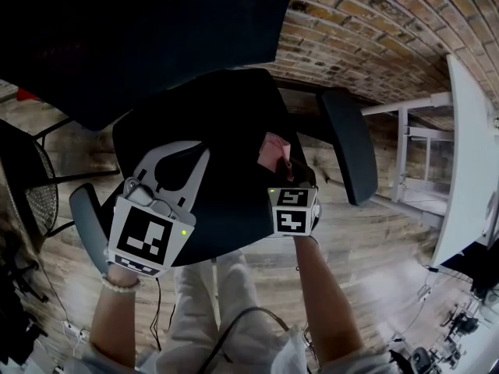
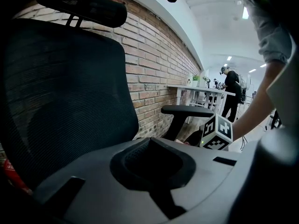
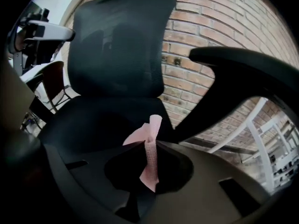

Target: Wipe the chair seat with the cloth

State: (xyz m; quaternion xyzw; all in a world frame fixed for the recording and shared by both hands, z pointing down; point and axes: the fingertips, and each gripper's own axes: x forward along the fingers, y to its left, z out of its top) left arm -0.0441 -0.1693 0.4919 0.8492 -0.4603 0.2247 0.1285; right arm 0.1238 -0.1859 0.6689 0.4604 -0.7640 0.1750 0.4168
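Right gripper (image 3: 148, 141) first: its jaws are pinched shut on the one pink cloth (image 3: 150, 164). The cloth runs up between them as a folded strip, with a bit poking out past the tips. From the head view, that puts the cloth over the right side of the chair seat (image 1: 226, 123), close to the right armrest (image 1: 347, 146). I honestly can't tell if it's actually touching the seat or just above it. The left gripper (image 1: 173, 156) is the opposite story: jaws apart, nothing between them, only the dark seat showing through the gap. It's over the front left of the seat, near the left armrest (image 1: 87, 228) and well apart from the cloth. So the count is two grippers, one cloth, one chair with two armrests, plus one mesh backrest (image 3: 117, 45) standing behind the seat. Further out there's a brick wall (image 3: 210, 31) behind the chair, a wooden floor (image 1: 366, 232) underneath, and a white bench (image 1: 468, 146) off to the right.
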